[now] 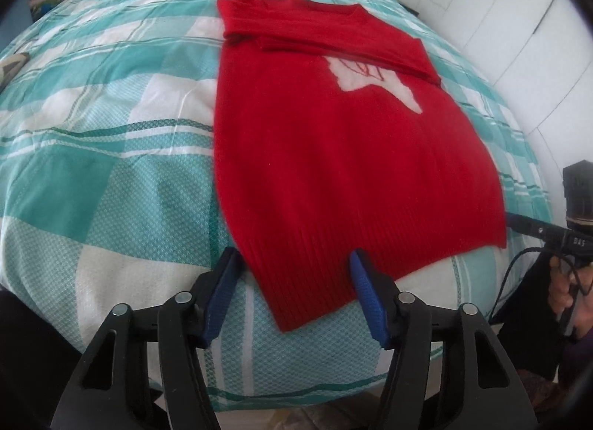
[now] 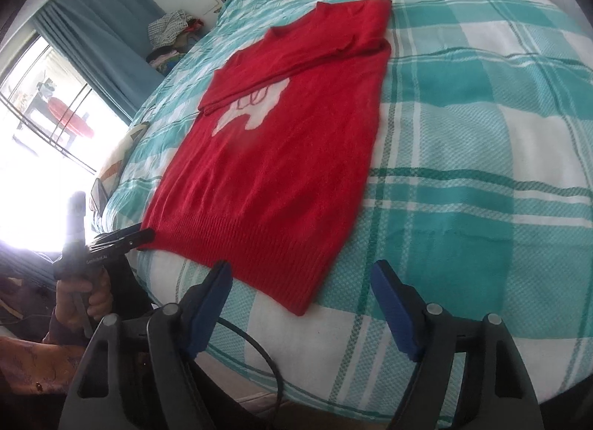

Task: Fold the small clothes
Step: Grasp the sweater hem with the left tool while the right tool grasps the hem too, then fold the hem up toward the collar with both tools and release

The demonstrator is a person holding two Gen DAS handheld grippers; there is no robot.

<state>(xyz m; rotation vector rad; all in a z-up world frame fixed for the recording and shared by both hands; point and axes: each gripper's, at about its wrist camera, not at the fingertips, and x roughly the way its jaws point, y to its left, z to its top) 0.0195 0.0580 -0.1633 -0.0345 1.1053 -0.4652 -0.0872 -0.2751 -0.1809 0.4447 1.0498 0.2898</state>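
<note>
We see the red sweater (image 1: 333, 156) lying flat on the bed (image 1: 111, 156), spread over the teal-and-white checked cover, its sleeves folded across the chest just under the neckline. A white patch (image 1: 374, 85) with red stitching peeks out below the folded sleeves. The ribbed hem is the sweater's end nearest us, close to the bed's near edge.

Our left claw (image 1: 292, 282) hovers at the hem, near the sweater's left corner. Its blue pads (image 1: 222, 304) stand apart, and the hem shows between them, but neither pad presses on the cloth: the claw is released, grasping nothing.

Our right claw (image 2: 300, 289) hangs at the sweater's right hem corner. Its pads (image 2: 396, 311) are spread wide, the corner of the hem lies in the gap, and nothing is pinched there either.

From the right wrist we catch the left hand (image 2: 83, 293) wrapped round its handle, left of the sweater. Beyond the sweater's far left side a blue curtain (image 2: 100, 33) hangs by a bright window (image 2: 44, 96), with a pile of clothes (image 2: 170, 37) beside it.
</note>
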